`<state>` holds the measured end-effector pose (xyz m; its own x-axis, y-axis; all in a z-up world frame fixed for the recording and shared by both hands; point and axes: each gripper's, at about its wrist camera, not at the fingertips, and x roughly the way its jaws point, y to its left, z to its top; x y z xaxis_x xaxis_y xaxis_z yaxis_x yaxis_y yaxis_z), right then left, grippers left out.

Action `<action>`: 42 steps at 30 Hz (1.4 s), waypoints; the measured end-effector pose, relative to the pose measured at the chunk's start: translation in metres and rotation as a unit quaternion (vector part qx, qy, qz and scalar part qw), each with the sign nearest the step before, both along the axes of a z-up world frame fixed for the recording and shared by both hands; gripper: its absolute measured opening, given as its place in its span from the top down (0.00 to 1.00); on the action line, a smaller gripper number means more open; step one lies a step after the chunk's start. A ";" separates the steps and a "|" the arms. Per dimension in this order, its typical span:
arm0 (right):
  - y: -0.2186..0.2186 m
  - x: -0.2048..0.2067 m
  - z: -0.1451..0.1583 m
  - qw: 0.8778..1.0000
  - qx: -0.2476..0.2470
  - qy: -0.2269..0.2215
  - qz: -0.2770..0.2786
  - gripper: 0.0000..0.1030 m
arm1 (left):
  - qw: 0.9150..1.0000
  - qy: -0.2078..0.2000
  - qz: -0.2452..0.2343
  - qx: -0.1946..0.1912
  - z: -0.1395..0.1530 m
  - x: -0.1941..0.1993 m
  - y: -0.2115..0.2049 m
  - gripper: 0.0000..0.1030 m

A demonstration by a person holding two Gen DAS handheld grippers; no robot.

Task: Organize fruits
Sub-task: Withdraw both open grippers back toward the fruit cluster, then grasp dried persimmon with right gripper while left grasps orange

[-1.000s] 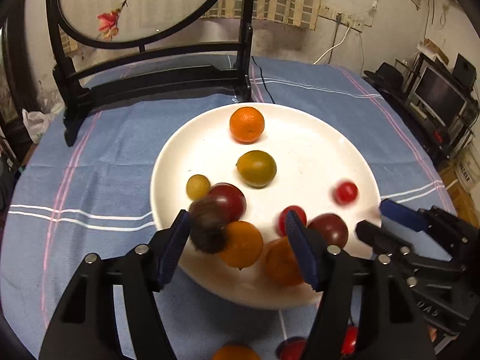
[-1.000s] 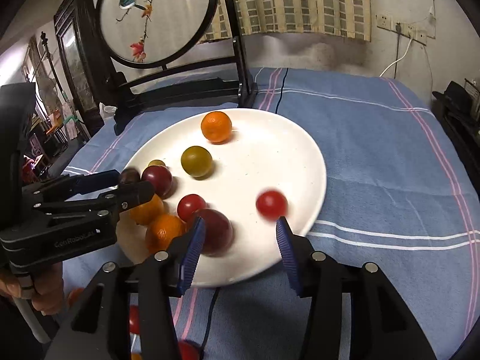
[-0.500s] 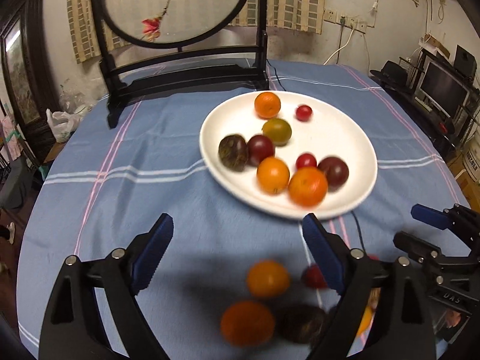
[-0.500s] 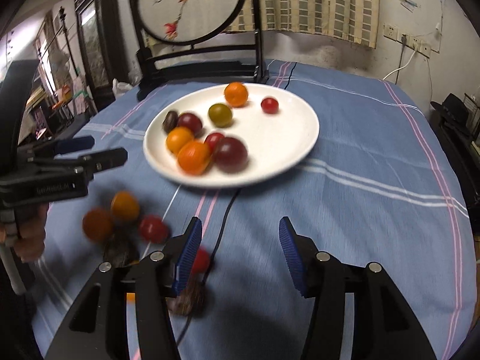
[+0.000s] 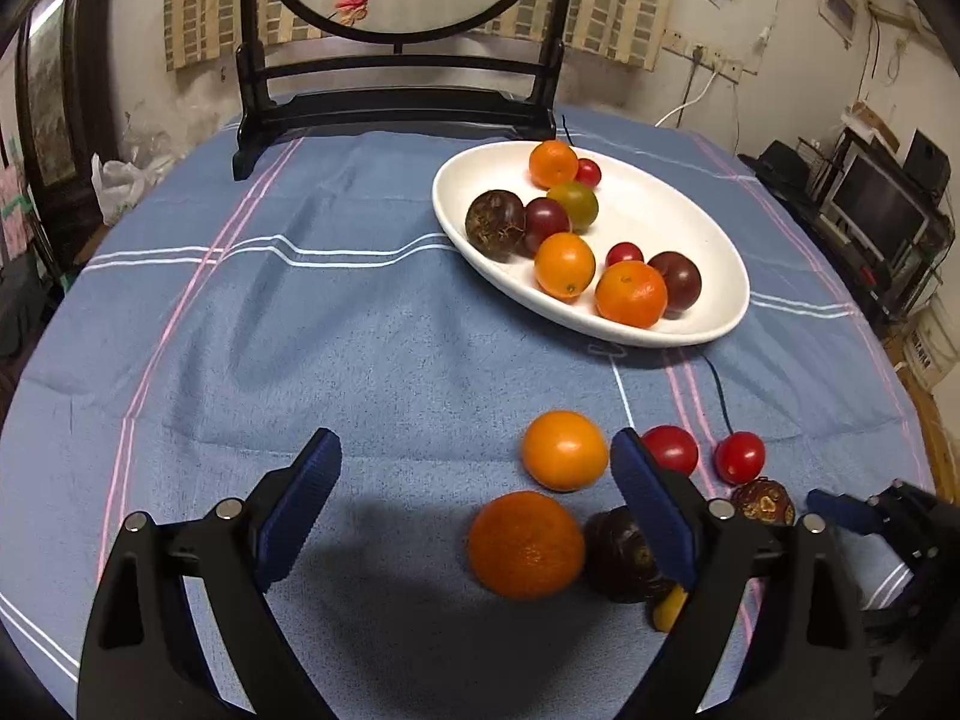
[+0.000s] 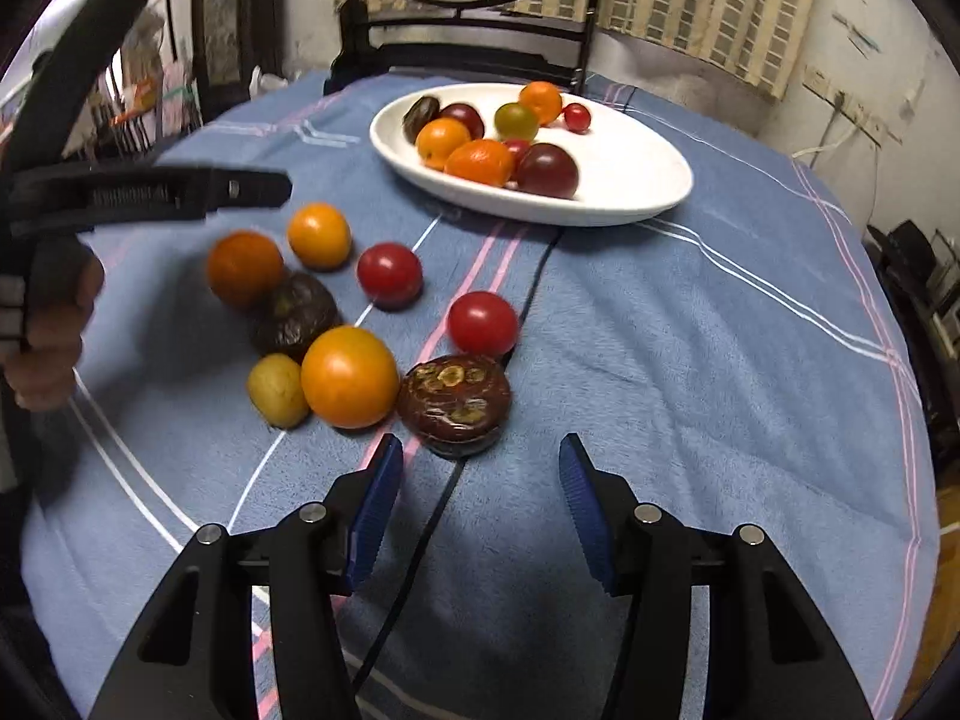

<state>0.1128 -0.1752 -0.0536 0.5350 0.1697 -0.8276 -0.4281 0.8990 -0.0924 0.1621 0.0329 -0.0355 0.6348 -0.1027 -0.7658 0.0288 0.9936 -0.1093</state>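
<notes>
Both grippers, left and right, hang wide apart and empty above the blue striped tablecloth. Judging by this, another pickup comes next: the round rough-skinned orange mandarin sits between the left fingers, needing descent and closure. Nine fruits fill the oval white plate.

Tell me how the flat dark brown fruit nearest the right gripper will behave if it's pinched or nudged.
The dark fruit looks squat and flattened, so it probably slides rather than rolls when nudged. Its skin looks wrinkled and blotched, possibly soft, so a hard pinch may dent it. It lies over a black cable on the cloth, so it may rock. The right gripper is open just short of it.
</notes>
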 end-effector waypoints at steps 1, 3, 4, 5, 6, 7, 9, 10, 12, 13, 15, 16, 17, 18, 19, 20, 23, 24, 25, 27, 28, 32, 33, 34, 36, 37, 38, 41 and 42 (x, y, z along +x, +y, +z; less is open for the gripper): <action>0.003 0.003 -0.002 1.000 -0.005 0.001 -0.001 0.47 | 1.000 -0.002 0.000 0.002 0.000 -0.001 0.000 0.14; 0.007 0.007 -0.006 1.000 -0.009 0.002 -0.002 0.47 | 1.000 -0.001 0.004 0.011 -0.002 0.000 0.000 0.14; 0.008 0.010 -0.006 1.000 -0.010 -0.002 -0.002 0.47 | 1.000 -0.001 0.006 0.014 -0.002 0.000 0.000 0.14; 0.010 0.011 -0.006 1.000 -0.012 -0.005 -0.002 0.47 | 1.000 -0.002 0.006 0.013 -0.001 -0.001 0.000 0.14; 0.012 0.014 -0.007 1.000 -0.016 -0.008 0.000 0.47 | 1.000 -0.002 0.005 0.010 -0.001 -0.001 0.001 0.14; 0.014 0.015 -0.007 1.000 -0.021 -0.012 0.001 0.47 | 1.000 -0.003 0.006 0.007 0.000 -0.001 0.003 0.14; 0.016 0.019 -0.007 1.000 -0.023 -0.015 0.004 0.52 | 1.000 -0.002 0.008 0.004 0.000 0.000 0.004 0.13; 0.016 0.021 -0.007 1.000 -0.016 -0.010 0.007 0.61 | 1.000 -0.001 0.009 0.004 -0.001 0.000 0.005 0.13; 0.016 0.022 -0.005 1.000 -0.007 -0.006 0.005 0.61 | 1.000 0.004 0.009 0.004 -0.002 0.002 0.005 0.13; 0.015 0.020 -0.004 1.000 -0.004 -0.013 0.001 0.61 | 1.000 0.005 0.008 0.004 -0.003 0.002 0.005 0.13; 0.012 0.019 -0.004 1.000 0.017 -0.009 -0.003 0.61 | 1.000 0.003 0.007 0.006 -0.004 0.001 0.004 0.13; 0.009 0.018 -0.004 1.000 0.028 -0.005 -0.007 0.61 | 1.000 0.003 0.006 0.009 -0.004 0.000 0.003 0.13; 0.006 0.018 -0.003 0.999 0.033 -0.004 -0.011 0.61 | 1.000 0.002 0.004 0.014 -0.004 -0.001 0.002 0.13; 0.003 0.017 0.000 0.999 0.040 -0.007 -0.016 0.61 | 1.000 0.001 0.002 0.018 -0.004 -0.002 0.001 0.13; 0.000 0.016 0.002 0.999 0.045 -0.010 -0.018 0.61 | 1.000 0.001 0.001 0.022 -0.004 -0.005 0.001 0.13; -0.002 0.016 0.003 0.999 0.048 -0.010 -0.017 0.61 | 1.000 0.002 0.000 0.024 -0.004 -0.008 0.001 0.13; -0.008 0.016 0.004 0.998 0.060 -0.009 -0.019 0.61 | 1.000 -0.001 -0.010 0.025 -0.001 -0.021 0.003 0.13; -0.009 0.016 0.004 0.998 0.064 -0.007 -0.021 0.61 | 0.999 -0.003 -0.015 0.030 -0.001 -0.025 0.003 0.13; -0.010 0.016 0.004 0.997 0.068 -0.006 -0.021 0.61 | 0.999 -0.002 -0.020 0.038 -0.001 -0.030 0.001 0.13; -0.012 0.015 0.005 0.997 0.076 -0.007 -0.020 0.61 | 0.998 0.002 -0.023 0.054 -0.005 -0.036 0.000 0.13; -0.013 0.014 0.007 0.997 0.080 -0.009 -0.018 0.61 | 0.998 0.009 -0.024 0.060 -0.009 -0.039 -0.001 0.13; -0.016 0.011 0.012 0.996 0.091 -0.016 -0.013 0.61 | 0.996 0.028 -0.037 0.070 -0.019 -0.043 -0.006 0.13; -0.016 0.010 0.013 0.995 0.093 -0.017 -0.013 0.61 | 0.996 0.032 -0.039 0.078 -0.023 -0.042 -0.009 0.13; -0.017 0.009 0.013 0.995 0.094 -0.017 -0.012 0.61 | 0.995 0.035 -0.039 0.083 -0.025 -0.040 -0.011 0.14; -0.018 0.008 0.014 0.995 0.097 -0.018 -0.011 0.61 | 0.994 0.041 -0.044 0.087 -0.029 -0.035 -0.016 0.23; -0.019 0.007 0.015 0.995 0.100 -0.020 -0.010 0.61 | 0.994 0.044 -0.047 0.088 -0.032 -0.032 -0.018 0.26; -0.020 0.006 0.016 0.995 0.101 -0.021 -0.010 0.61 | 0.994 0.047 -0.051 0.088 -0.034 -0.029 -0.020 0.32; -0.023 0.004 0.017 0.994 0.104 -0.022 -0.010 0.61 | 0.994 0.044 -0.064 0.078 -0.034 -0.020 -0.024 0.45; -0.024 0.004 0.017 0.994 0.105 -0.022 -0.010 0.61 | 0.994 0.045 -0.074 0.073 -0.034 -0.017 -0.027 0.53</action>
<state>0.1170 -0.1993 -0.0366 0.5743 0.3244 -0.7516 -0.4091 0.9090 0.0797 0.1454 0.0063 -0.0693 0.5496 -0.0726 -0.8323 0.1718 0.9847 0.0276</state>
